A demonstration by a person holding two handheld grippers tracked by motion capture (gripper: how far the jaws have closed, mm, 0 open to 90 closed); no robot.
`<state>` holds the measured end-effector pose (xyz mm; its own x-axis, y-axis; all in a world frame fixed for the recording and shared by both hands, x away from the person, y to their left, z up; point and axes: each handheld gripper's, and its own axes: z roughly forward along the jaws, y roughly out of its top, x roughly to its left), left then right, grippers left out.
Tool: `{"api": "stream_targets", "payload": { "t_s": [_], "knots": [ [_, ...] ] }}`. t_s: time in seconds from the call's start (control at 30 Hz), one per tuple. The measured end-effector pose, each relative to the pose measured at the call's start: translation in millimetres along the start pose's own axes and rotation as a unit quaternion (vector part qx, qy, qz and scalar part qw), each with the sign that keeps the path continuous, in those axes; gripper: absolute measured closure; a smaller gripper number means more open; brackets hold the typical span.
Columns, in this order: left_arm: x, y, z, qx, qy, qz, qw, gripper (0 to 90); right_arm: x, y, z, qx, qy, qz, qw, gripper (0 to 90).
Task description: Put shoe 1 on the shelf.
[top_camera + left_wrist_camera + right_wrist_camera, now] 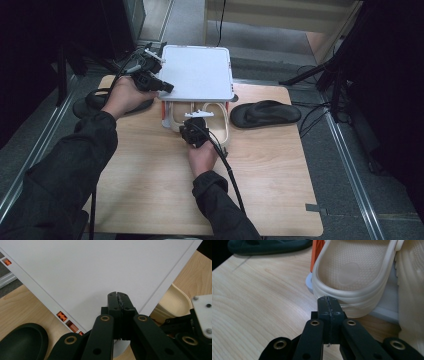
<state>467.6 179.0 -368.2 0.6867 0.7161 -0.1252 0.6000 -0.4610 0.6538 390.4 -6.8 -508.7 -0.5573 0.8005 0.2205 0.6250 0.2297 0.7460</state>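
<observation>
Right gripper view: the right gripper, jaws pressed together and empty, noses the heel of a cream clog — soft, light foam, likely springy — lying on the lower shelf of a white rack mid-table. The thick heel rim looks the surest hold. The left gripper, jaws likewise closed, rests on the rack's top.

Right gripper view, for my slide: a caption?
Shut right gripper meets the heel of a cream clog on a white rack.
</observation>
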Motion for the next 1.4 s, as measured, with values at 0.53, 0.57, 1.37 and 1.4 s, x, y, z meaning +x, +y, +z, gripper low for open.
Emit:
{"api": "stream_targets", "payload": {
  "t_s": [0.53,0.57,1.37,1.4],
  "knots": [
    [1.2,-0.5,0.3,-0.004,-0.006,-0.005,1.0,90.0,-2.2,12.0,4.1,0.007,0.015,0.006,0.9998,90.0],
    [1.0,-0.5,0.4,-0.005,-0.005,-0.005,1.0,90.0,-0.7,12.1,2.0,0.006,0.018,0.005,0.9998,90.0],
    [0.6,0.2,0.1,0.0,-0.002,-0.003,1.0,90.0,-12.6,-20.5,-86.9,0.002,0.056,-0.058,0.9968,90.0],
    [0.7,0.0,0.1,-0.001,-0.002,-0.003,1.0,90.0,-14.2,-23.3,-90.0,0.003,0.053,-0.06,0.9968,90.0]
  ]
}}
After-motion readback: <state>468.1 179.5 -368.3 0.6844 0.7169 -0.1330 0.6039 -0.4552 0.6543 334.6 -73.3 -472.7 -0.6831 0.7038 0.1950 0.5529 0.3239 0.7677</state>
